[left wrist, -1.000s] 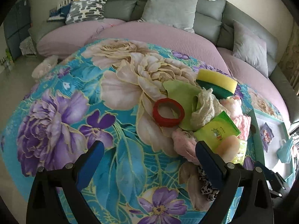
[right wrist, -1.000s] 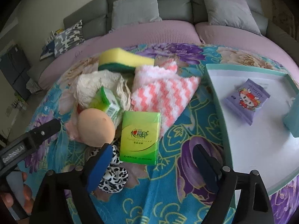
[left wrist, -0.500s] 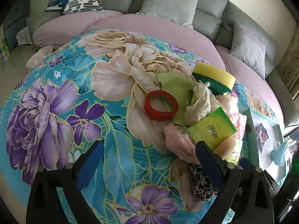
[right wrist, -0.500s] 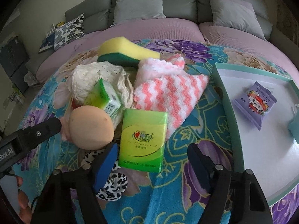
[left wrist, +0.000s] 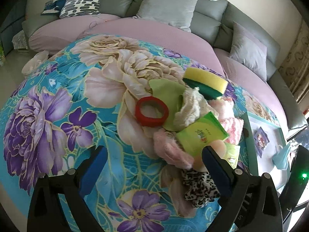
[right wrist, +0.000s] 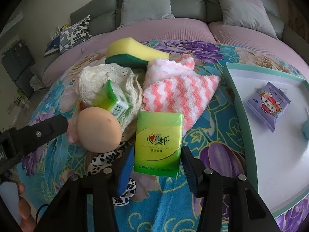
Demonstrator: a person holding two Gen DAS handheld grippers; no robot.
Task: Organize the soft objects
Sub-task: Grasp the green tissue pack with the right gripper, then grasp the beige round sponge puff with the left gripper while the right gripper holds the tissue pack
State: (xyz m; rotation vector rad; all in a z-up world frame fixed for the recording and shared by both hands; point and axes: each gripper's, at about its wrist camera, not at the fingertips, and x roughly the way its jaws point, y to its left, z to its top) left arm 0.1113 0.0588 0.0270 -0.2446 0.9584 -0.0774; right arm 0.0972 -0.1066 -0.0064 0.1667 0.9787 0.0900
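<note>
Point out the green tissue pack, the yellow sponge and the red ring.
green tissue pack (right wrist: 158,143), right wrist view, middle of its printed front.
yellow sponge (right wrist: 133,49), right wrist view, yellow top face.
red ring (left wrist: 151,111), left wrist view, its band.

Green tissue pack (right wrist: 158,142): red heart logo beside Chinese brand characters, cursive line beneath too faint to read, small white print along bottom edge with a "4" legible. Smaller green pack (right wrist: 113,99): barcode on end, digits unreadable. Purple packet (right wrist: 267,102): cartoon figure, lettering illegible.
</note>
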